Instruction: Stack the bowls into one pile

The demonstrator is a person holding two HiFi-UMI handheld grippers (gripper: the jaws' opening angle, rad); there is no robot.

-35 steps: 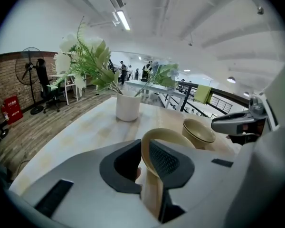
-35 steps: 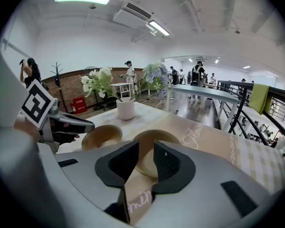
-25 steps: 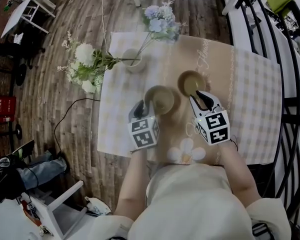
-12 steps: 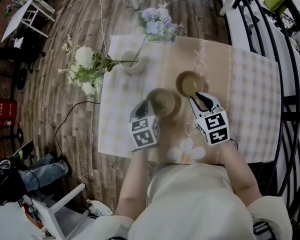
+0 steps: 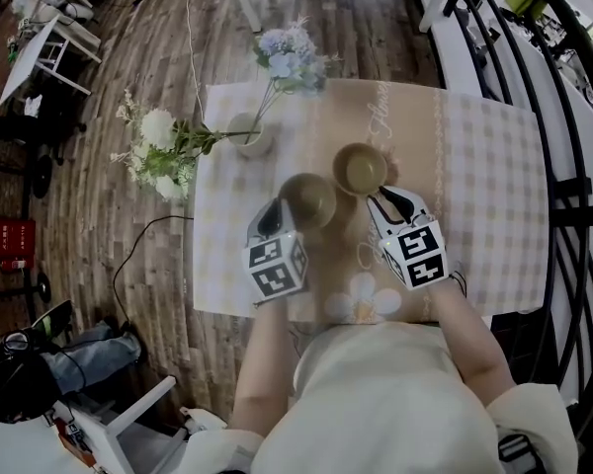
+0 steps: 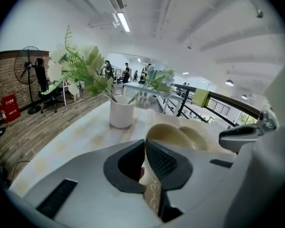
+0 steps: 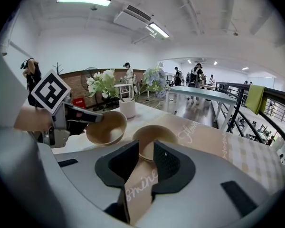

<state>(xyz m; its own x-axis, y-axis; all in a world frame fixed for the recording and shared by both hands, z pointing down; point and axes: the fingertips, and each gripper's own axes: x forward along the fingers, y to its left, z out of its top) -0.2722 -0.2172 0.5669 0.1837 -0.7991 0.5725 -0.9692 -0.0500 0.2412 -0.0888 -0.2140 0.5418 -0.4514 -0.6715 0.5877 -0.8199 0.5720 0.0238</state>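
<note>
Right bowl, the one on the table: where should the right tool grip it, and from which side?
Probably take the right bowl by its near rim, right tool coming from the person's side, one jaw inside the wall, one outside. It sits upright and open, so the thin rim is the pinchable part. The left tool holds the left bowl close on its left.

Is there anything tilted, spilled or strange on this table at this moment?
Only the left bowl is askew. The left gripper pinches its rim and holds it tilted, apparently just off the table, beside the right bowl, which sits level. Both bowls look empty, and nothing is spilled or broken.
</note>
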